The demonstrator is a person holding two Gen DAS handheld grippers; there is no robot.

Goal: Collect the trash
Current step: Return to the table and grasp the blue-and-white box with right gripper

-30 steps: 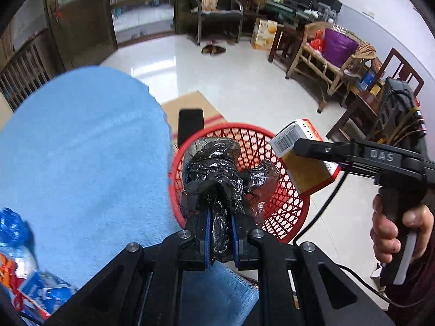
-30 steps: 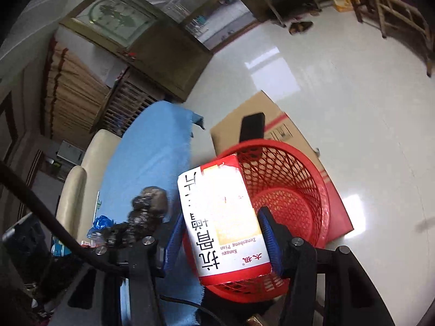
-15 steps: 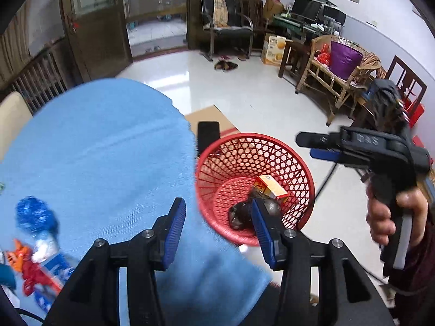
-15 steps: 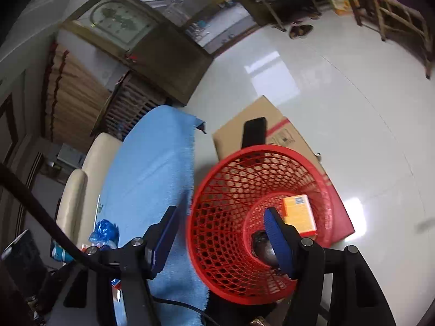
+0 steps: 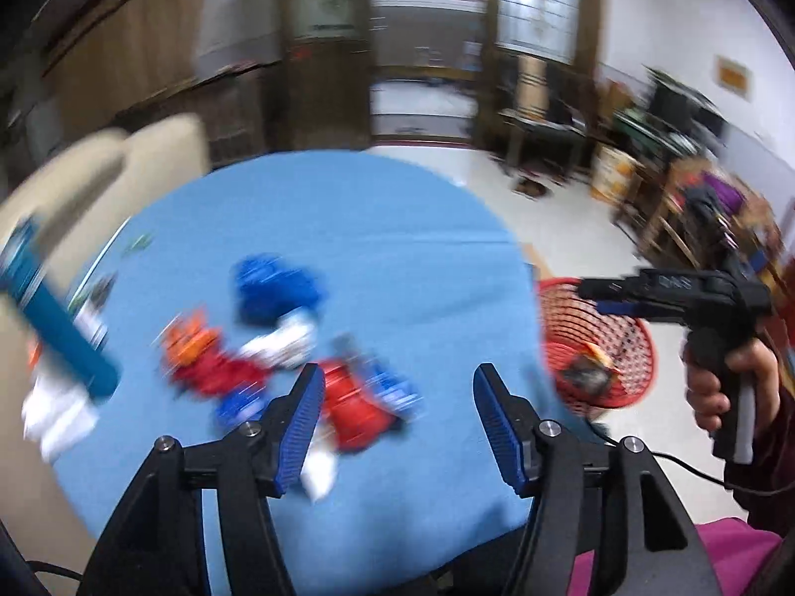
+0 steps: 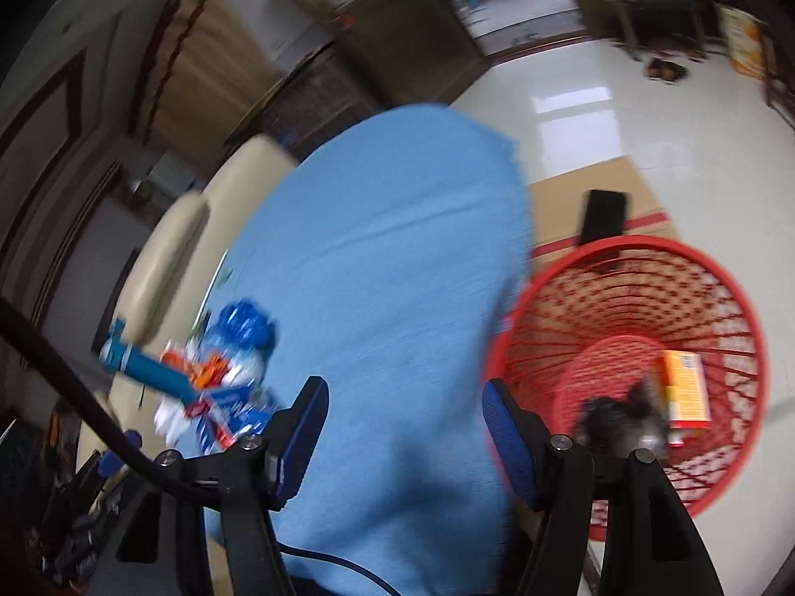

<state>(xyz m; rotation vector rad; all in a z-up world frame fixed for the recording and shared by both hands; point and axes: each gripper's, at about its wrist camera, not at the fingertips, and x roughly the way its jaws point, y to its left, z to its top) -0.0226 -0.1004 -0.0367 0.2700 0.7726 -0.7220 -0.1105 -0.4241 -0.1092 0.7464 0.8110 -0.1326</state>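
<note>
Fingers (image 5: 489, 412) of both grippers apart, empty; 2 items, box (image 6: 688, 390) and black bag (image 6: 618, 419), in 1 red basket (image 6: 735, 308).

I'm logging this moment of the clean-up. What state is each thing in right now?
left gripper: open, empty, over the blue cloth.
right gripper: open, empty.
red mesh basket: upright on the floor, holding two items.
orange box: lying in the basket.
black plastic bag: crumpled in the basket beside the box.
wrappers: loose on the blue cloth, blurred.
</note>
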